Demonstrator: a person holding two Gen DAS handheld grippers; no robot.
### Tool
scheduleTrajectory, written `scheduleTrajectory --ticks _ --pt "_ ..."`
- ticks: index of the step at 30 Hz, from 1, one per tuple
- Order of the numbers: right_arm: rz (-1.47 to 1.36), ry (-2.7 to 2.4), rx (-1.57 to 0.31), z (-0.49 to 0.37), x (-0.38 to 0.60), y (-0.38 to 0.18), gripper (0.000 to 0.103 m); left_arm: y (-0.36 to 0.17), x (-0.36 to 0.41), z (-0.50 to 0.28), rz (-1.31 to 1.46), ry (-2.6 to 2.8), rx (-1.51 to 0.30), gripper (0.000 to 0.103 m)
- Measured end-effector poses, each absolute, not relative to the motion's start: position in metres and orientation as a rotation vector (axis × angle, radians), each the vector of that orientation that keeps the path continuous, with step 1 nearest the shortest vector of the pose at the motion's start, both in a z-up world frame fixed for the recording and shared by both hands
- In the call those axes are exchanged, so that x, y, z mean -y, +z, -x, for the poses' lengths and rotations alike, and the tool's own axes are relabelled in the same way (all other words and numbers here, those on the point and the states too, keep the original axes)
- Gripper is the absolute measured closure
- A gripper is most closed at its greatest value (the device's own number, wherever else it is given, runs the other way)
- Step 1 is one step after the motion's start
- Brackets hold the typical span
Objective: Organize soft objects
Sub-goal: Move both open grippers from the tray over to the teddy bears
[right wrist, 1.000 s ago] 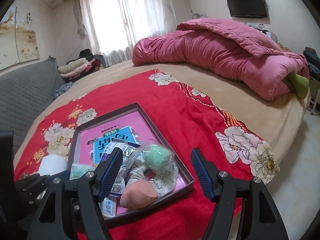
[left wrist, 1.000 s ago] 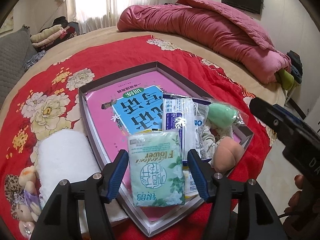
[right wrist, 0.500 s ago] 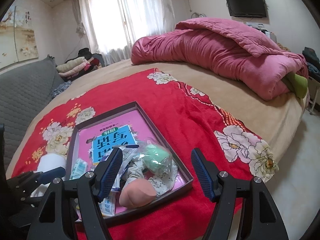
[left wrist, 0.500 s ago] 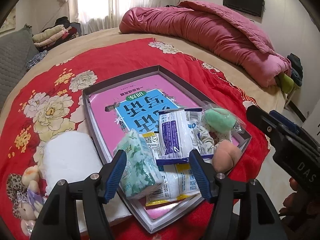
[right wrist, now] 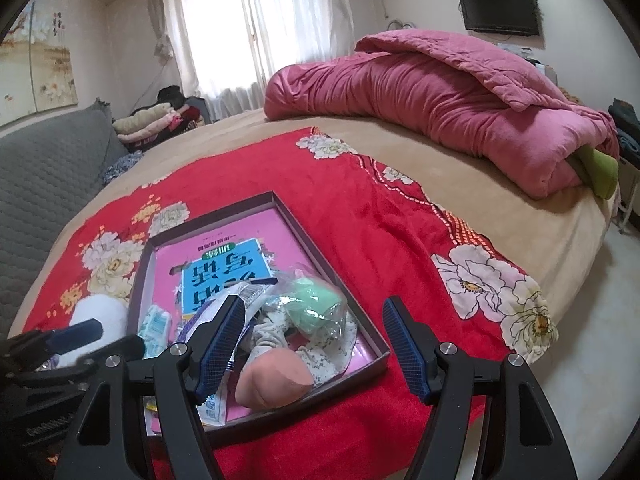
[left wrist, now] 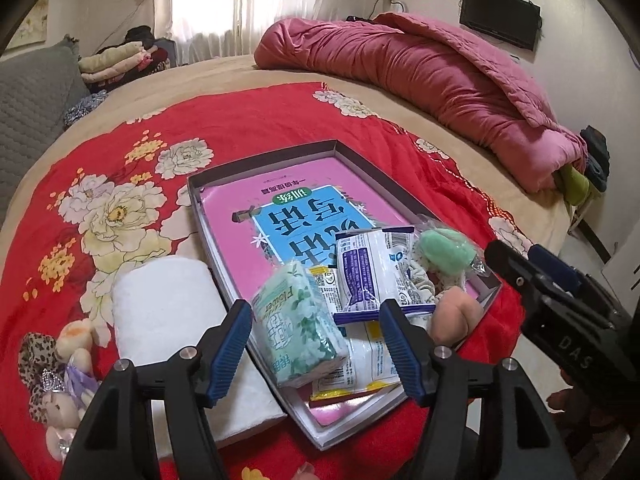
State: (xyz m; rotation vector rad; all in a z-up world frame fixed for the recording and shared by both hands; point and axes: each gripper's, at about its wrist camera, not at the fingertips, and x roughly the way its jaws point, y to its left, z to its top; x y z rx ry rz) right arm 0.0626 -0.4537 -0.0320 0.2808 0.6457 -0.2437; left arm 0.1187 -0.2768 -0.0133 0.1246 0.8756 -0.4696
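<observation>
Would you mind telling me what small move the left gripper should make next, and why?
Probably swing the left gripper toward the white rolled towel. Its jaws are open and empty, the green tissue pack already lies in the tray, and the towel sits outside it on the red blanket.

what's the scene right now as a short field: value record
surface: red floral blanket on the bed
container: shallow box
in box: pink booklet, green tissue pack, purple-white packet, green sponge in plastic, peach sponge
outside box: white towel roll, plush toys
left gripper: open, empty
right gripper: open, empty
</observation>
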Motion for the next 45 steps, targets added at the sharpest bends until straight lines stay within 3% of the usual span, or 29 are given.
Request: scheduleTrajectory --ticks 23,45 --pt "-0.243 -0.215 -0.606 -0.056 0.433 -0.007 0.03 0.015 0.243 -0.092 -0.079 -0.472 -0.858 0.037" --pt "-0.117 -0.06 -0.532 -0.029 0.347 0.05 0.03 0.052 0.149 -0.053 0.01 -0.338 -0.803 0.037"
